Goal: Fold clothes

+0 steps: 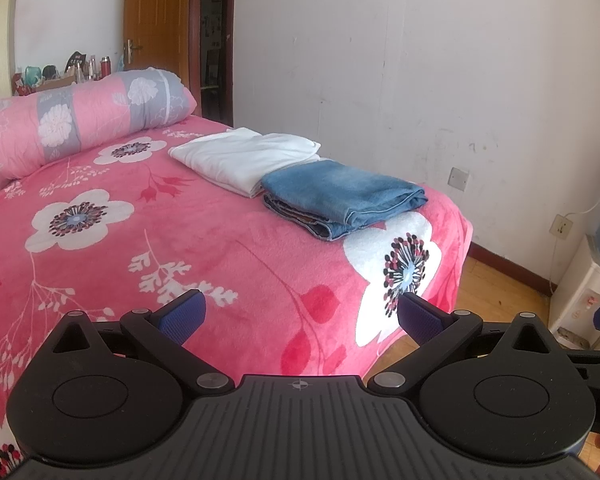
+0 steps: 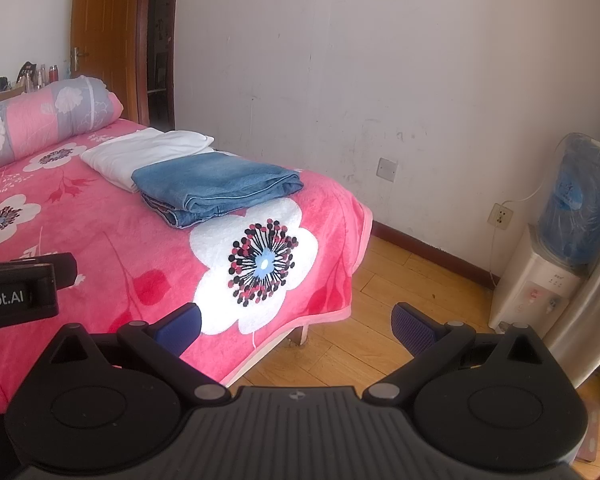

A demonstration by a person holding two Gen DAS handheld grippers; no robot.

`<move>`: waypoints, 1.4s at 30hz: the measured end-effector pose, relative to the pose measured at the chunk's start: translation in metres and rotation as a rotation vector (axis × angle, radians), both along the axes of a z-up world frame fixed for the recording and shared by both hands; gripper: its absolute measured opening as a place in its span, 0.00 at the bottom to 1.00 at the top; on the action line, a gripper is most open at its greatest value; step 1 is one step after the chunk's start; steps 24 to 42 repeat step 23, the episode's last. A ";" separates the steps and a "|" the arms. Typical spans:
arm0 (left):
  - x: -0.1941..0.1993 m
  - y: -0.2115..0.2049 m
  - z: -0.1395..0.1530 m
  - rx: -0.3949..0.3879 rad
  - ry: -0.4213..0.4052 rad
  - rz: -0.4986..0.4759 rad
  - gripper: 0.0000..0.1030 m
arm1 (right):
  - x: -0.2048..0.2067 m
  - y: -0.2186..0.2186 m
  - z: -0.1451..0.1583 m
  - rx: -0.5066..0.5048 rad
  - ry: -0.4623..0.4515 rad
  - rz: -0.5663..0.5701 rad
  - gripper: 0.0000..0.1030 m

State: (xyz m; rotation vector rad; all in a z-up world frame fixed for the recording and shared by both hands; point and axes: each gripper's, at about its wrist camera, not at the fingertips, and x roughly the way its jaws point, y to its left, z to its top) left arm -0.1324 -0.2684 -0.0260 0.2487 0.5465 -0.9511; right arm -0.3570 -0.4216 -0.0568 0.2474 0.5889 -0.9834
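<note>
Left gripper [image 1: 300,314] held level above near edge of bed, blue-padded fingers [image 1: 184,316] spread wide, nothing between them. Right gripper [image 2: 296,322] beside bed corner over wooden floor [image 2: 400,280], fingers likewise wide apart and empty. Hands holding both grippers out of sight; left unit's body cut off at left edge of right wrist view. Folded blue denim jeans [image 1: 342,202] and folded white cotton garment [image 1: 244,158] lying side by side, touching, on pink floral fleece blanket [image 1: 204,248] near far bed edge by wall, well apart from both grippers. Rolled pink-and-grey quilt [image 1: 80,120] at head end.
</note>
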 end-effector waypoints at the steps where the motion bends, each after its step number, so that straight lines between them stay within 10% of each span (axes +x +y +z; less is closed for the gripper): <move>1: 0.000 0.000 0.000 0.000 0.000 0.000 1.00 | 0.000 0.000 0.000 0.000 0.001 0.000 1.00; 42: 0.001 0.000 0.001 0.001 0.003 -0.001 1.00 | 0.001 0.000 -0.001 0.001 0.002 -0.003 1.00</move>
